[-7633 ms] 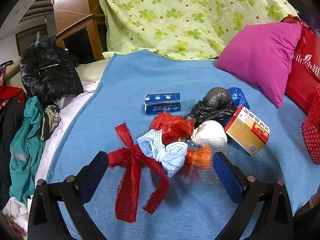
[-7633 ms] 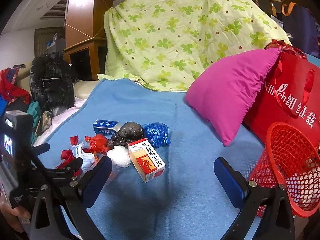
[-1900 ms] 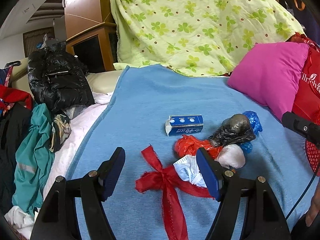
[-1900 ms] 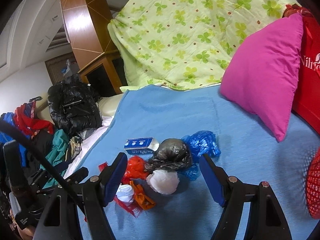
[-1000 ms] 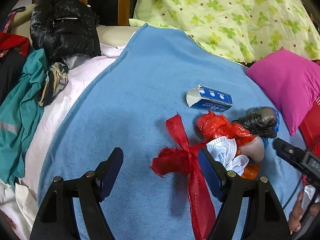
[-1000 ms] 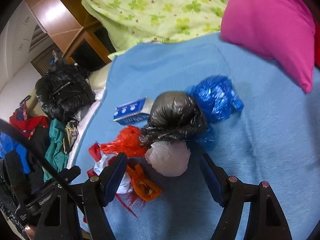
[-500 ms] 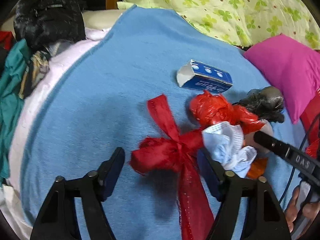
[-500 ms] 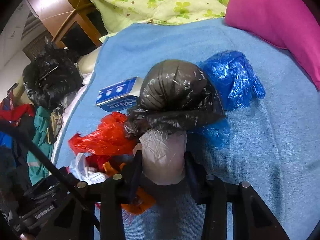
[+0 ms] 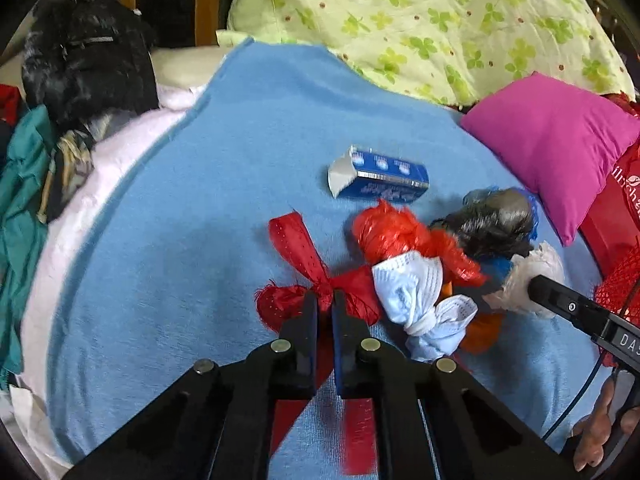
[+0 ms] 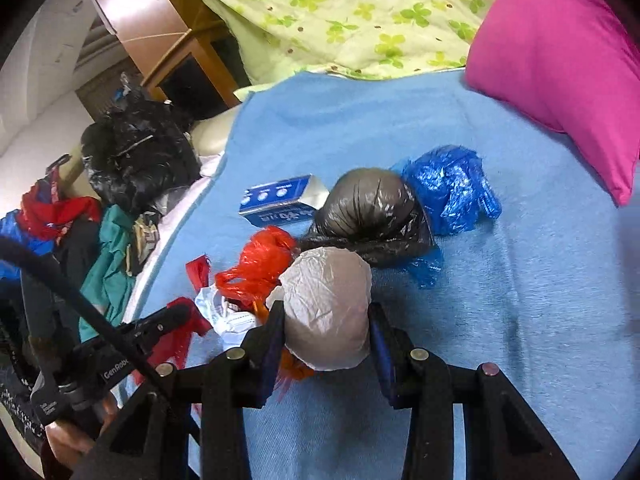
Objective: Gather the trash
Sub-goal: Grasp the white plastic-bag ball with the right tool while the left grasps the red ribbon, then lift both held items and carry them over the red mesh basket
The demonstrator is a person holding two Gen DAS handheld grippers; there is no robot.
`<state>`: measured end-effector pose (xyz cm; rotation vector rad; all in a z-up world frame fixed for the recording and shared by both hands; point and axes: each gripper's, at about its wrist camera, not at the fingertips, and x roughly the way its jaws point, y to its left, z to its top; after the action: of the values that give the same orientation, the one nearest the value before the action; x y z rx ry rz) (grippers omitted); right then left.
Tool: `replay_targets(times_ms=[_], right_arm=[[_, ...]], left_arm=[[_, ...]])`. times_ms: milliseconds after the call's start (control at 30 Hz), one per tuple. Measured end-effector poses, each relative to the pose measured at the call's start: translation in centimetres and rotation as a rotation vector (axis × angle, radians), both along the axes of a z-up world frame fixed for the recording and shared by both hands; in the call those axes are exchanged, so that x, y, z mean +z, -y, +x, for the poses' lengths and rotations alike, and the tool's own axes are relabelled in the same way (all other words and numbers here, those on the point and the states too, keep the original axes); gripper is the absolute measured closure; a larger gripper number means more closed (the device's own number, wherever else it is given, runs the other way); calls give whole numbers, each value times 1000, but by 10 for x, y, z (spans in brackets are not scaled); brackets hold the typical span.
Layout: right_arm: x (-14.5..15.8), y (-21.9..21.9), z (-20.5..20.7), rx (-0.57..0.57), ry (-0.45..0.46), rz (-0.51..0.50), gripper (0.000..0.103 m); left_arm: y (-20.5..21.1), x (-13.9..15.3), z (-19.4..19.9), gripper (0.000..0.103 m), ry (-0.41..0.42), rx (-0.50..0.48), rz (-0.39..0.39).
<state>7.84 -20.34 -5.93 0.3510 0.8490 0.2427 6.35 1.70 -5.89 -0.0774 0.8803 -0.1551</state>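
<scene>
Trash lies in a pile on the blue blanket (image 9: 224,184). My left gripper (image 9: 325,300) is shut on the knot of a red ribbon (image 9: 296,248). Beside it lie a white face mask (image 9: 416,292), a red plastic bag (image 9: 396,232), a black bag (image 9: 496,220) and a blue carton (image 9: 380,178). My right gripper (image 10: 326,320) is shut on a white crumpled bag ball (image 10: 326,304), held just above the blanket. Behind it lie the black bag (image 10: 368,208), a blue plastic bag (image 10: 452,188), the red bag (image 10: 260,264) and the carton (image 10: 280,200).
A pink pillow (image 9: 548,140) and a green clover quilt (image 9: 400,20) lie at the back. A red mesh basket (image 9: 620,280) and a red shopping bag (image 9: 616,200) stand at the right edge. Clothes and a black jacket (image 9: 88,68) are piled on the left.
My left gripper has closed on the red ribbon's knot. My right gripper has tightened on the white bag ball and lifted it slightly off the pile.
</scene>
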Motion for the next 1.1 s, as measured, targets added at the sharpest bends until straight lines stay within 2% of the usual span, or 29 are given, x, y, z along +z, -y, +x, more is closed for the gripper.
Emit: replay_targets(times_ms=[100, 467, 1100], right_arm=[[6, 3, -4, 4, 20, -1, 60], [26, 8, -19, 19, 116, -25, 60], [45, 19, -44, 9, 236, -119, 60]], left_arm=[[0, 12, -8, 97, 58, 8, 40], [5, 45, -29, 98, 202, 17, 98], [46, 65, -52, 98, 306, -45, 147]])
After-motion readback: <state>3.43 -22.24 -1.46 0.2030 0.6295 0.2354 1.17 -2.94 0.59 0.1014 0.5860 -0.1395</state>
